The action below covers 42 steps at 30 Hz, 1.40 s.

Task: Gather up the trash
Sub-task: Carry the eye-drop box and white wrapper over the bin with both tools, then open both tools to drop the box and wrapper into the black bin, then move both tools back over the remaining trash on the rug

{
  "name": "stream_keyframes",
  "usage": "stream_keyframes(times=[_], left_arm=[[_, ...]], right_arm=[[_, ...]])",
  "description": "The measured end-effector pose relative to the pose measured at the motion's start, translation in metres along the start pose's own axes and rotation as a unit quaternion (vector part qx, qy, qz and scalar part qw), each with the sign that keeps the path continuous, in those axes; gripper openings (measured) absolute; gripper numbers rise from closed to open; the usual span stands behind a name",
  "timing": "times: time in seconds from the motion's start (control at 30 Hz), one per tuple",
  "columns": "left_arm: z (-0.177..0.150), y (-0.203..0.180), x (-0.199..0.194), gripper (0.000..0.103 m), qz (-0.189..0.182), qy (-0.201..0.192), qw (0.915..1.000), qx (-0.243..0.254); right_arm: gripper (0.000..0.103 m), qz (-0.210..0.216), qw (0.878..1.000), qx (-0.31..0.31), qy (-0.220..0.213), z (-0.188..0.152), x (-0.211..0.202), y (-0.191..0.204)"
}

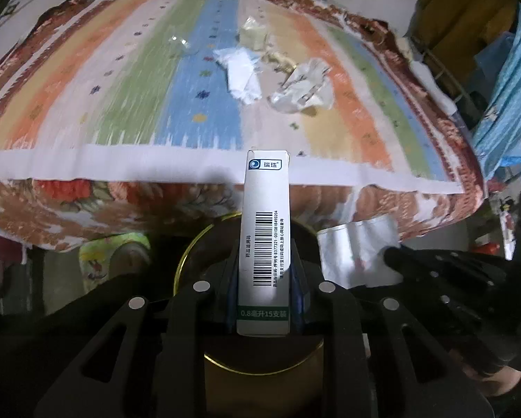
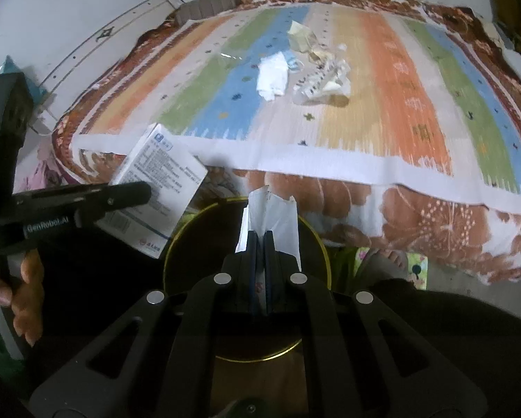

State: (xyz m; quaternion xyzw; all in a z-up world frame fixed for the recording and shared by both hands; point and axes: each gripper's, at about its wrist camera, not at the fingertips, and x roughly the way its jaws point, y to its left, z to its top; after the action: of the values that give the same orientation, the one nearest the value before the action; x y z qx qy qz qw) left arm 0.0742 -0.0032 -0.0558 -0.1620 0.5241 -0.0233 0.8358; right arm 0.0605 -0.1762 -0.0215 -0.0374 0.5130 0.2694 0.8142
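both hand-held grippers loaded, above dark gold-rimmed bin (image 1: 190, 261) beside bed (image 1: 417, 205).
left hand-held gripper (image 1: 264, 299): clamped narrowly on white medicine box (image 1: 264, 240), barcode facing up. right hand-held gripper (image 2: 259, 271): nearly fully closed, pinching white wrapper (image 2: 274, 219). remaining trash on striped bedcover (image 1: 128, 97): white crumpled paper (image 1: 241, 76), crinkled plastic wrapper (image 1: 304, 87), yellowish scrap (image 1: 255, 33).

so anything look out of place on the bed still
Yes. A cluster of litter lies mid-bed on the striped blanket: a crumpled white paper, a torn clear wrapper and yellowish scraps. The left gripper holds a small box and the right gripper a foil packet, over a dark bin.
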Motion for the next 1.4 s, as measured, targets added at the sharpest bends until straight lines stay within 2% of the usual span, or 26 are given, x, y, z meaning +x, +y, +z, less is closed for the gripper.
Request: stream_keyframes(times=[0.1,0.17,0.2,0.23,0.27,0.3,0.37,0.5,0.63,0.83,1.0,1.1,1.2,1.27,1.4], left_arm=[[-0.003,0.001,0.006,0.023,0.004,0.012,0.9999,-0.003],[-0.004,-0.002,0.011,0.027,0.006,0.021,0.9998,0.0],[-0.004,-0.002,0.013,0.034,0.004,0.026,0.9996,-0.002],[-0.004,-0.002,0.015,0.048,0.0,0.029,0.9996,-0.006],[-0.003,-0.001,0.014,0.058,-0.004,0.027,0.9996,-0.009],[-0.002,-0.001,0.011,0.059,-0.007,0.018,0.9998,-0.011],[0.0,0.001,0.005,0.065,-0.014,0.005,0.9997,-0.019],[0.002,0.005,0.001,0.068,-0.016,-0.005,0.9993,-0.033],[0.007,0.007,-0.004,0.076,-0.016,-0.022,0.999,-0.035],[0.02,0.014,-0.014,0.08,-0.03,-0.043,0.9972,-0.053],[0.034,0.01,-0.018,0.089,-0.012,-0.059,0.9976,-0.035],[0.044,0.005,-0.017,0.096,-0.007,-0.061,0.9979,-0.022],[0.058,0.002,-0.017,0.097,-0.01,-0.067,0.9976,-0.014],[0.068,0.005,-0.02,0.097,-0.016,-0.079,0.9966,-0.02],[0.098,0.019,-0.021,0.097,-0.005,-0.093,0.9949,-0.04]], right_arm=[[0.004,-0.001,1.0,0.011,0.019,-0.005,0.009,-0.002],[0.01,-0.01,0.999,0.017,0.028,-0.007,0.014,-0.003],[0.015,-0.01,0.999,0.021,0.033,-0.008,0.016,-0.005],[0.022,-0.007,0.999,0.027,0.037,-0.009,0.018,-0.006],[0.024,-0.002,0.999,0.03,0.04,-0.009,0.019,-0.006],[0.025,0.0,0.999,0.03,0.042,-0.01,0.019,-0.005],[0.036,0.0,0.999,0.029,0.042,-0.01,0.02,-0.004],[0.045,-0.005,0.999,0.029,0.037,-0.009,0.017,-0.004],[0.053,-0.004,0.999,0.027,0.029,-0.006,0.015,-0.005],[0.058,-0.001,0.999,0.028,0.02,0.001,0.011,-0.007],[0.065,0.003,0.999,0.031,0.014,0.014,0.007,-0.012],[0.074,-0.001,1.0,0.027,0.006,0.023,0.003,-0.013],[0.083,-0.004,1.0,0.022,-0.005,0.037,-0.004,-0.016],[0.093,-0.005,1.0,0.024,-0.012,0.047,-0.009,-0.021],[0.093,-0.005,0.999,0.035,-0.021,0.07,-0.01,-0.034]])
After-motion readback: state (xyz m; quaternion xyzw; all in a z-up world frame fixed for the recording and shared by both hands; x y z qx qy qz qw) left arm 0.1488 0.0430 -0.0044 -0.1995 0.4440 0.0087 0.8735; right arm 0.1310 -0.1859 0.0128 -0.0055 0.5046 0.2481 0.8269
